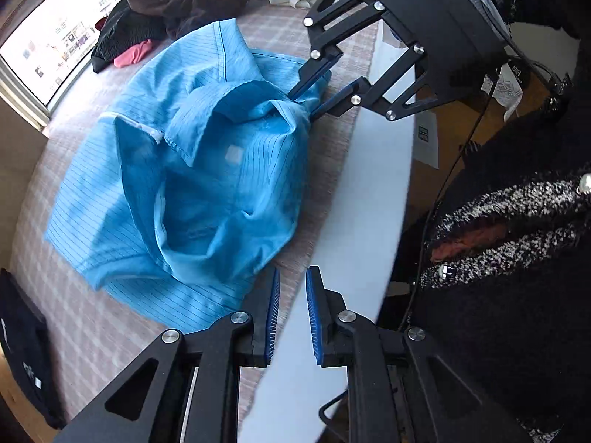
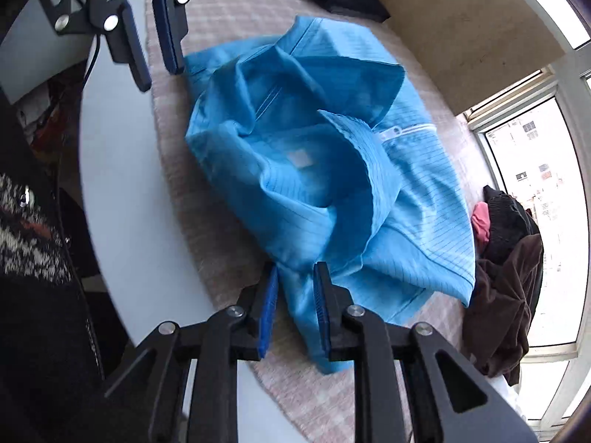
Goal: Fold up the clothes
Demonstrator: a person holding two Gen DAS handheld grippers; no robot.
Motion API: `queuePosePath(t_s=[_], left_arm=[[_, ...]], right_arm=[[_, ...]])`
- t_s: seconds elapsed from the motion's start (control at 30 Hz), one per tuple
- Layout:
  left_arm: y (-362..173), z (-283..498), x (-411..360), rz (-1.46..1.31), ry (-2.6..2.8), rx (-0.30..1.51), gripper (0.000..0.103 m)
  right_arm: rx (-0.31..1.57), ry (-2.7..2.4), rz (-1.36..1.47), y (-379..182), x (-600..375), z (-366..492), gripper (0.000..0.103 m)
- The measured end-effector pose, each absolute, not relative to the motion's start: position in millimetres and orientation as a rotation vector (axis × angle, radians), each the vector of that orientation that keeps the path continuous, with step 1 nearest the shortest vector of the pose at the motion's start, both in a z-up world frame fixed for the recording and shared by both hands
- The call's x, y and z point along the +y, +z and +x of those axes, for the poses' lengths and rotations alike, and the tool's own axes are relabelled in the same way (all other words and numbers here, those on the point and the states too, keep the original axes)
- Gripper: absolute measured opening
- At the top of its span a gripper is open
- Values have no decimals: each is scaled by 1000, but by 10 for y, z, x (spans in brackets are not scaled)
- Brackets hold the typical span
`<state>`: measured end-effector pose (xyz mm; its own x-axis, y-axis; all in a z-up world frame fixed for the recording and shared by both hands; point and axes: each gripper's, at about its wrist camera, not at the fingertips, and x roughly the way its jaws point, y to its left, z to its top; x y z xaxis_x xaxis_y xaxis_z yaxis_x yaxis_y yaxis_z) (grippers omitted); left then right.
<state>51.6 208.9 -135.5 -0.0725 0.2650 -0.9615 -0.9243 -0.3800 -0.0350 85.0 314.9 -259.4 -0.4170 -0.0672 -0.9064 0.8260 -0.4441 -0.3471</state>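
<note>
- Slippage is the risk: the right gripper [image 2: 294,308] has blue jacket [image 2: 314,170] fabric between part-open jaws, seemingly not clamped, so a lift could drop it.
- Left gripper [image 1: 292,317] hangs open and empty just beside the jacket's hem.
- Jacket lies crumpled on the checked mat [image 1: 92,332].
- No containers visible.

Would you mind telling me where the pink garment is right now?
The pink garment lies at the far end of the table, tucked under the dark clothes pile, beyond the blue shirt; in the right wrist view it shows at the right edge.
</note>
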Motion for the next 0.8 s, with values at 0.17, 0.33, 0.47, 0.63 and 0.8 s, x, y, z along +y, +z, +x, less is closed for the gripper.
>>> queuePosePath(t_s=[0.17,0.33,0.47,0.63,0.8], left_arm=[[-1170,341,1829,-1292,1797,648,31],[-1124,-212,1855,-1215,2047,620,36],[-1343,-427,1940,-1237,1963,680,41],[-1628,-586,2076,-1355,1796,637,14],[-1495,-586,1968,-1410,1694,519,3]], right_arm=[[531,-2122,1370,-2146,3721,608,42],[-83,-2247,1448,-2150,4051,262,42],[-28,-2231,1464,-2403,3837,46,42],[-100,-2135,1508,-2774,3748,-185,22],[-306,-2023,1489,-2662,3943,-95,4]])
